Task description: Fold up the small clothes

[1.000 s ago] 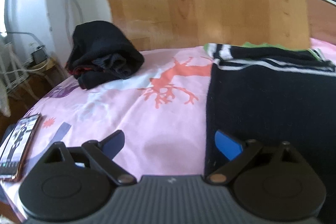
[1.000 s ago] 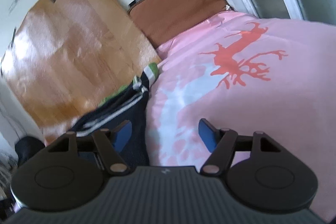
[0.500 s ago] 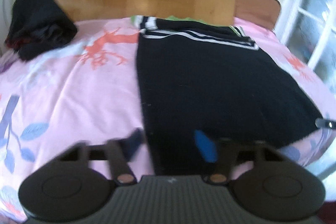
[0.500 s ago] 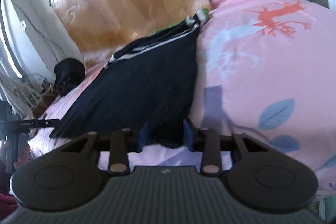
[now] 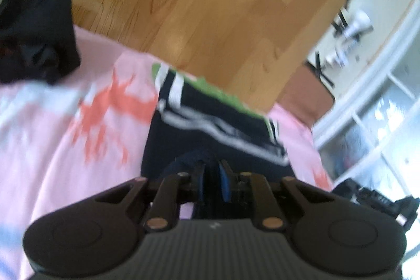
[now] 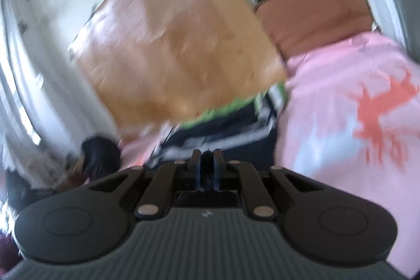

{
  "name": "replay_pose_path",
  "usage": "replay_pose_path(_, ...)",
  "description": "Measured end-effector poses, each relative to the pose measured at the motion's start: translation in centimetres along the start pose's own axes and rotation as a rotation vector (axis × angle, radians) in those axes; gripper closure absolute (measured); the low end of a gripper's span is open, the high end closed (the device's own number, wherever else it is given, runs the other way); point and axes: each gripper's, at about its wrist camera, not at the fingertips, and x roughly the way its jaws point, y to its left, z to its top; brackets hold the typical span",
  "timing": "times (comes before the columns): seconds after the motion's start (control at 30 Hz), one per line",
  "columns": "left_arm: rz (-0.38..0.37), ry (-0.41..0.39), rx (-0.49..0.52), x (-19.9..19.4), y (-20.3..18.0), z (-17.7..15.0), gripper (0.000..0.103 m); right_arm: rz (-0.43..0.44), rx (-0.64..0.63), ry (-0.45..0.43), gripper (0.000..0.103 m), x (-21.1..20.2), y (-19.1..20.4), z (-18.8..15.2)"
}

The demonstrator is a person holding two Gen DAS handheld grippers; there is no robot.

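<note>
Both grippers are pinching the near hem of a black garment with white stripes (image 5: 183,138), which is lying on the pink printed bedsheet (image 5: 52,148). The left gripper (image 5: 212,181) is pressing its blue pads together on a raised bunch of dark cloth at the near left corner, and the right gripper (image 6: 207,169) is squeezing nearly closed on dark fabric at the near right corner, though blur is making the exact bite hard to read. From both sets of tongs the garment is stretching straight ahead, its long axis running away from them toward the wooden board (image 5: 210,17) at the head of the bed, with the striped band (image 6: 223,135) and a strip of green fabric (image 5: 218,93) at that far end. The two hands are sitting about equally near the hem, one at each corner. Judging by this, the fold is likely calling for both corners to travel forward together over the garment toward the striped end, kept level so the hem lands square. A separate dark clothes bundle (image 5: 34,30) is sitting well apart, at the far left.
</note>
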Motion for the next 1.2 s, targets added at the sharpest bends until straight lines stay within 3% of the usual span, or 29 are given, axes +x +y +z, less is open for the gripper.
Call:
replay_pose_path(0.13,0.091,-0.029,-0.021,6.1,0.5,4.6,0.087,-0.067,0.059,-0.019,0.095,6.4,-1.6,3.5)
replay_pose_path(0.17,0.138,-0.034,-0.008,7.6,0.7,5.1,0.080,-0.105,0.053,-0.017,0.096,8.3,-1.9,4.1)
replay_pose_path(0.2,0.242,-0.027,0.006,9.5,0.8,5.8,0.061,-0.166,0.029,-0.013,0.096,10.0,-2.1,4.7)
replay_pose_path(0.27,0.346,-0.006,-0.008,11.0,1.4,5.7,0.054,-0.308,-0.011,0.004,0.090,13.1,-3.1,4.8)
replay_pose_path(0.3,0.324,0.003,-0.014,11.1,1.8,5.4,0.051,-0.342,0.011,0.017,0.086,13.6,-3.7,4.7)
replay_pose_path(0.37,0.299,0.020,-0.008,10.7,2.7,4.3,0.038,-0.303,0.096,0.003,0.062,12.5,-5.0,4.3)
replay_pose_path(0.4,0.319,0.028,-0.011,10.4,3.1,3.6,0.028,-0.268,0.125,-0.028,0.059,11.3,-5.4,3.9)
replay_pose_path(0.47,0.315,0.054,-0.020,10.0,3.8,2.4,0.023,-0.236,0.125,-0.024,0.058,9.7,-5.3,3.2)
replay_pose_path(0.63,0.280,0.124,0.021,10.1,3.1,-0.2,0.028,-0.160,0.169,0.039,0.050,6.7,-4.9,0.8)
replay_pose_path(0.67,0.295,0.132,0.046,10.4,2.8,-0.5,0.037,-0.154,0.178,0.047,0.046,6.3,-4.9,0.2)
replay_pose_path(0.7,0.311,0.137,0.081,10.8,2.3,-0.9,0.056,-0.152,0.180,0.058,0.044,5.8,-4.6,-0.4)
replay_pose_path(0.77,0.338,0.130,0.151,11.3,1.4,-1.6,0.073,-0.145,0.168,0.083,0.043,6.2,-3.9,-1.0)
replay_pose_path(0.8,0.350,0.119,0.174,11.2,1.1,-1.9,0.089,-0.135,0.153,0.092,0.044,6.5,-3.6,-1.1)
replay_pose_path(0.83,0.355,0.108,0.189,11.0,0.8,-2.1,0.090,-0.127,0.129,0.105,0.061,6.9,-3.2,-1.1)
replay_pose_path(0.87,0.351,0.090,0.186,10.4,0.7,-2.3,0.091,-0.130,0.102,0.120,0.091,7.4,-2.7,-1.0)
replay_pose_path(1.03,0.343,0.039,0.111,7.8,1.7,-3.4,0.094,-0.134,-0.031,-0.011,0.091,7.6,0.2,-0.1)
replay_pose_path(1.1,0.337,0.031,0.086,7.6,2.4,-4.1,0.090,-0.206,-0.085,0.025,0.091,8.9,0.0,-0.5)
replay_pose_path(1.17,0.360,0.041,0.099,7.6,2.3,-4.1,0.080,-0.270,-0.020,0.134,0.086,10.8,-1.9,-1.5)
replay_pose_path(1.2,0.362,0.050,0.102,7.6,2.2,-4.0,0.073,-0.250,0.034,0.123,0.087,10.5,-2.6,-1.5)
